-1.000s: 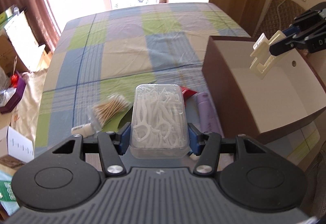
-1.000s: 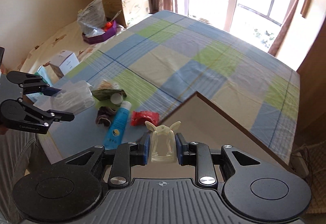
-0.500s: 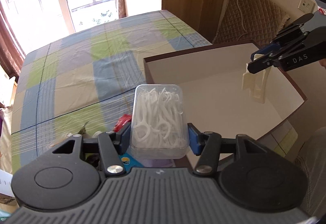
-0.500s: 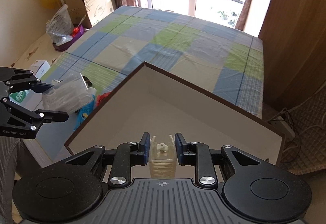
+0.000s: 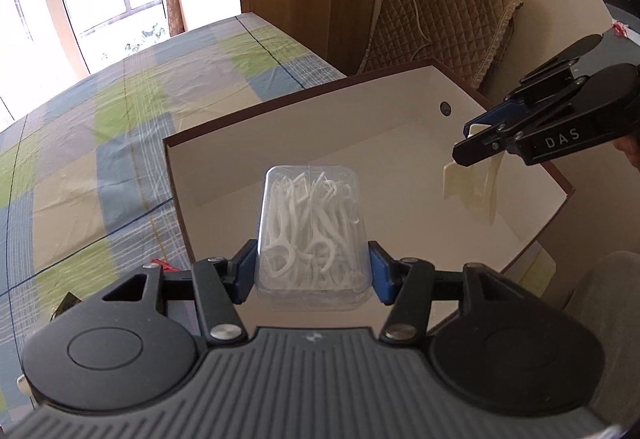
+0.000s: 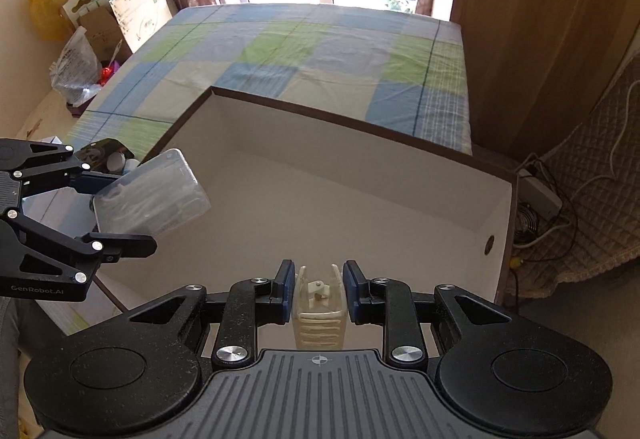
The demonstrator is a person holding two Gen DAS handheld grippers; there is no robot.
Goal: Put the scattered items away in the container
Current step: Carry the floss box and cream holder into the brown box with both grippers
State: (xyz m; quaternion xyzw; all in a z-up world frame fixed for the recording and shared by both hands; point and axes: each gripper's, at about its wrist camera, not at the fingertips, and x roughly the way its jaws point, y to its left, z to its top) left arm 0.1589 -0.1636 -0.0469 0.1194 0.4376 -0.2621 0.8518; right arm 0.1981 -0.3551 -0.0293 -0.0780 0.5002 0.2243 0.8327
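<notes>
My left gripper [image 5: 312, 267] is shut on a clear plastic box of white floss picks [image 5: 310, 223]. It hangs over the near left part of the brown container with a white inside [image 5: 280, 105]. My right gripper [image 6: 318, 287] is shut on a cream hair clip [image 6: 318, 303] and is held over the container [image 6: 360, 125] near its front wall. In the left wrist view the right gripper [image 5: 464, 141] shows at the right with the clip [image 5: 472, 187] hanging below it. In the right wrist view the left gripper [image 6: 132, 207] and the floss box [image 6: 152, 195] show at the left.
The container sits on a bed with a blue, green and cream checked sheet [image 6: 320, 47]. A few small items [image 6: 114, 157] lie left of the container. A quilted chair cushion [image 5: 440, 11] and a power strip [image 6: 538, 191] are to its right. Cardboard boxes and bags [image 6: 100, 19] stand beyond the bed's left side.
Both grippers have swung from the scattered items to above the container's open inside, each still holding its object. The right gripper has lowered the clip inside the walls.
</notes>
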